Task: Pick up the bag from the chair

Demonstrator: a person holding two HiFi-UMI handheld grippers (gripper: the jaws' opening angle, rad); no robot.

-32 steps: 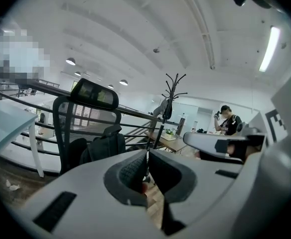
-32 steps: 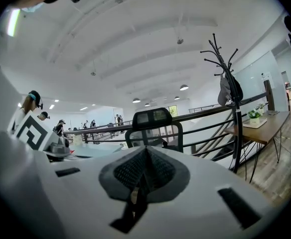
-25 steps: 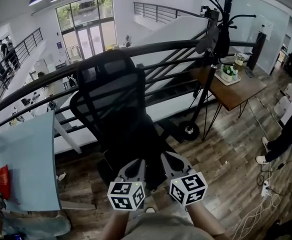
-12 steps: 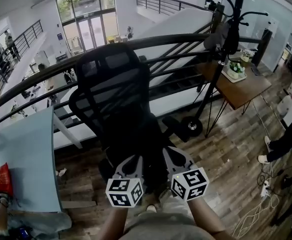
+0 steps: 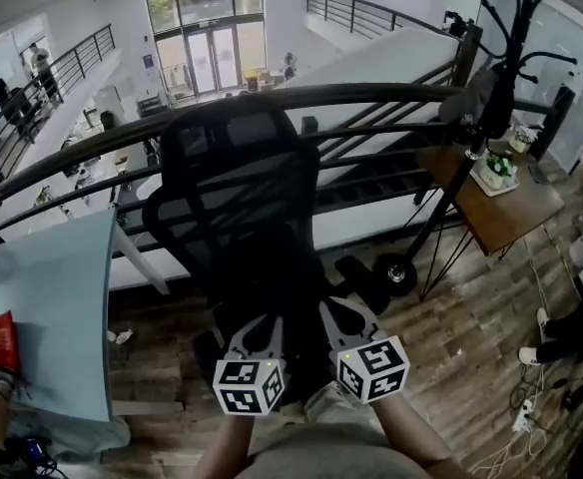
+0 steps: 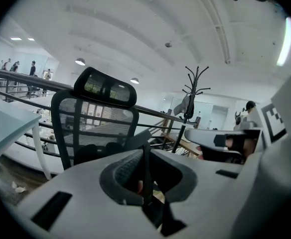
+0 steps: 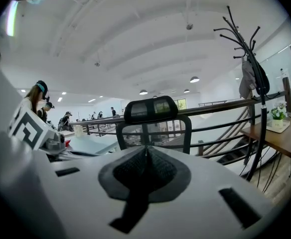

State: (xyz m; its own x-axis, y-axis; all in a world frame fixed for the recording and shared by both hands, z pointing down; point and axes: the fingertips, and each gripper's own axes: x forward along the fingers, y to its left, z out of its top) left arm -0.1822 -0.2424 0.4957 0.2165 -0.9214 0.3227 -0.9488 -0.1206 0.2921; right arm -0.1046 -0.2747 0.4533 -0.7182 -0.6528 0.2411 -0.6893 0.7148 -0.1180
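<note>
Chair (image 5: 237, 193): black mesh office chair facing the person, its back against a curved railing (image 5: 391, 95).
Bag (image 6: 91, 151): dark lump on the seat, hard to tell from the black chair.
Left gripper (image 5: 270, 323): jaws pressed together, nothing held, low before the seat's front.
Right gripper (image 5: 337, 314): jaws closed, empty, just beside the left one.
Surroundings: blue table (image 5: 52, 297) at left; coat stand (image 5: 499, 88) and wooden table (image 5: 506, 213) at right.

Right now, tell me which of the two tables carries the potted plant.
The brown wooden table at right, beside the coat stand; the plant sits on it. The pale blue table at left bears a red packet.
</note>
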